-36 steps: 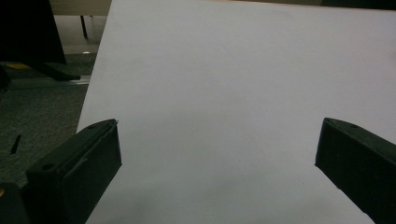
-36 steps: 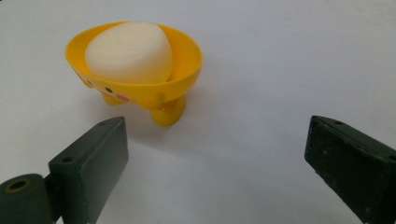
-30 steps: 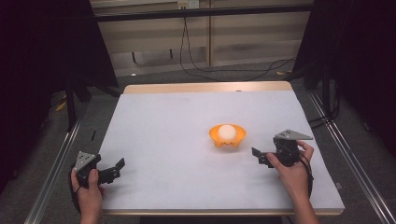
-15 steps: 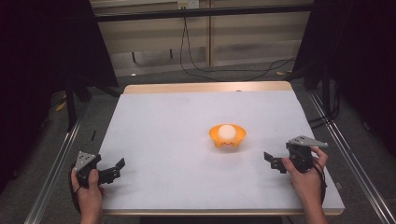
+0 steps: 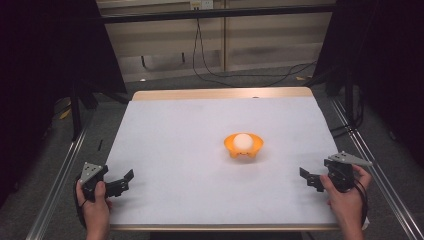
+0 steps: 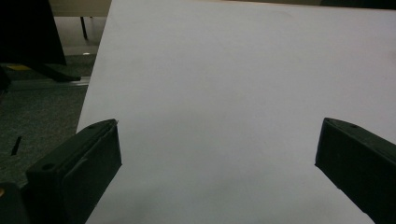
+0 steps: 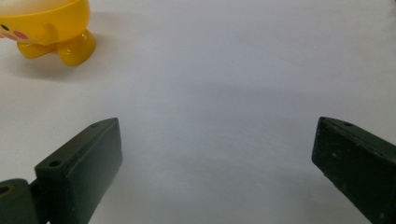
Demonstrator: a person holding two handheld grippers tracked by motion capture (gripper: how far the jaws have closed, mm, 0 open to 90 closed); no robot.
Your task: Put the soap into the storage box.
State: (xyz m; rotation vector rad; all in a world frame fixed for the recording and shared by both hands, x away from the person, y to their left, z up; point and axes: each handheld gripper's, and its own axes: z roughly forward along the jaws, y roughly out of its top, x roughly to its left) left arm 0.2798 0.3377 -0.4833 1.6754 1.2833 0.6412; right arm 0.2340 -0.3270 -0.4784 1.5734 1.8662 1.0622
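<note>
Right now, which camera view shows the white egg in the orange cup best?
The high view: it looks down on the whole orange cup and the white egg resting in it. The right gripper view catches just the cup's lower side and feet at its top-left corner. The left gripper view faces bare white table.

ball (image 5: 243, 140) in bowl (image 5: 255, 148), mid-table (image 5: 175, 140)

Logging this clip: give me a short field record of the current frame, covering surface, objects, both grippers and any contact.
surface: white table, wooden strip at far edge
objects: orange footed cup holding a pale egg-like ball, right of centre
left gripper: near left corner, jaws wide apart, nothing between them
right gripper: near right corner, jaws wide apart, nothing between them
contact: neither gripper touches the cup
</note>
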